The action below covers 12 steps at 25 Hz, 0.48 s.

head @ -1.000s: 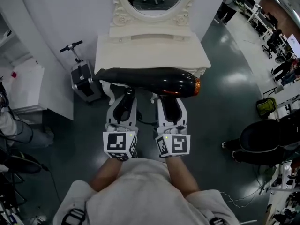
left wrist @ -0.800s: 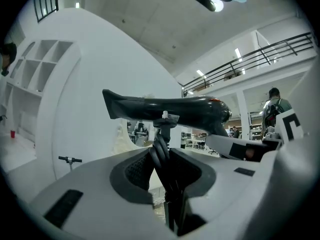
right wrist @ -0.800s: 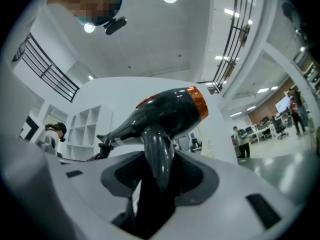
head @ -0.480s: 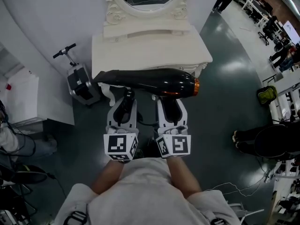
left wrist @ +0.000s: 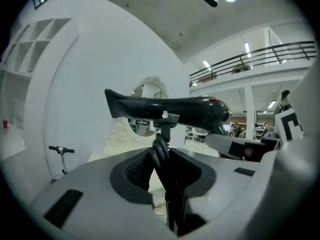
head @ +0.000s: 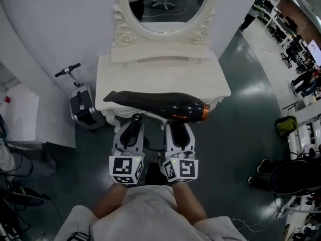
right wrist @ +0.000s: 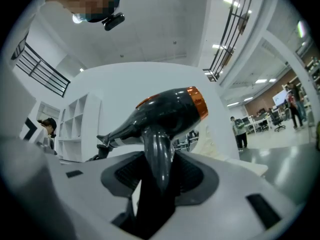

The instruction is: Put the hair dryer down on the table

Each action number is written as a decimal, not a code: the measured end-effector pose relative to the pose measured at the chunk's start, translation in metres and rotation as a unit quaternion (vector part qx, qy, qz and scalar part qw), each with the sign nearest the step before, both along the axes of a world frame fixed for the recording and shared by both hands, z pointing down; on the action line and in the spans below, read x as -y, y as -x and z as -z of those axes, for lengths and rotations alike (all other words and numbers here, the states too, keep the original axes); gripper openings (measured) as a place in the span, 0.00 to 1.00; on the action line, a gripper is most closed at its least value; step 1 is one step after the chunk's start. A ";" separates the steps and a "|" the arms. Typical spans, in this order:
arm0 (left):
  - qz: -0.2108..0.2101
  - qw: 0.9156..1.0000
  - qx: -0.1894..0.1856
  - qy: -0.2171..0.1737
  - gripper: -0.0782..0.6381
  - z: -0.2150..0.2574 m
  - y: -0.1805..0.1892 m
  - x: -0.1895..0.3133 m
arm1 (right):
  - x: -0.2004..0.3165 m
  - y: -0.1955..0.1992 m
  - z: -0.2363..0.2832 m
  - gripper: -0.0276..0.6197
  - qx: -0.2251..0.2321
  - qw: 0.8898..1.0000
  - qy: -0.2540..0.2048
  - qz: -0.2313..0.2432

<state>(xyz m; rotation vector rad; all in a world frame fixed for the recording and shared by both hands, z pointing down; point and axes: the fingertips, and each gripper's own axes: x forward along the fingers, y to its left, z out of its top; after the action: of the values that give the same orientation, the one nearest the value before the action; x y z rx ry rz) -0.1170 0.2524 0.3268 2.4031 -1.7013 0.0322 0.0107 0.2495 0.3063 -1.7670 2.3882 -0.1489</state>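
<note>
A black hair dryer (head: 155, 106) with an orange ring at its right end hangs level over the front edge of the white dressing table (head: 160, 77). My right gripper (head: 178, 132) is shut on its handle (right wrist: 159, 159), which runs down between the jaws in the right gripper view under the dryer's body (right wrist: 167, 109). To its left, my left gripper (head: 131, 130) is shut on the bundled black cord (left wrist: 161, 151) that hangs beneath the dryer's body (left wrist: 170, 108). Whether the dryer touches the tabletop cannot be told.
An oval mirror (head: 165, 6) in a carved white frame stands at the back of the table against a curved white wall. A folded scooter (head: 80, 104) is parked left of the table. Desks and people fill the far right (head: 301, 79).
Both grippers have carried the dryer forward toward the table. It now hangs over the table's front edge instead of in front of it. The grips are unchanged.
</note>
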 end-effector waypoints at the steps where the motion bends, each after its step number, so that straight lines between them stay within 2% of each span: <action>1: 0.003 1.000 0.002 0.000 0.25 0.001 -0.001 0.012 | 0.012 -0.001 0.001 0.34 0.003 1.000 0.000 0.002; 5: 0.003 1.000 0.006 0.014 0.25 -0.006 -0.020 0.063 | 0.062 -0.020 -0.002 0.34 0.005 1.000 0.007 0.005; 9: -0.008 0.999 0.007 0.050 0.25 -0.031 -0.038 0.098 | 0.105 -0.039 -0.028 0.34 0.012 0.999 0.045 0.000; 12: -0.008 0.998 0.010 0.063 0.25 -0.045 -0.049 0.112 | 0.121 -0.052 -0.044 0.34 0.013 0.998 0.065 -0.003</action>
<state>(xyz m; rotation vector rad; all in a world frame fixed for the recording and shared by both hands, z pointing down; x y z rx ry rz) -0.0679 0.1399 0.3719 2.3329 -1.6361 0.1605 0.0625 0.1282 0.3506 -1.8141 2.4059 -0.3301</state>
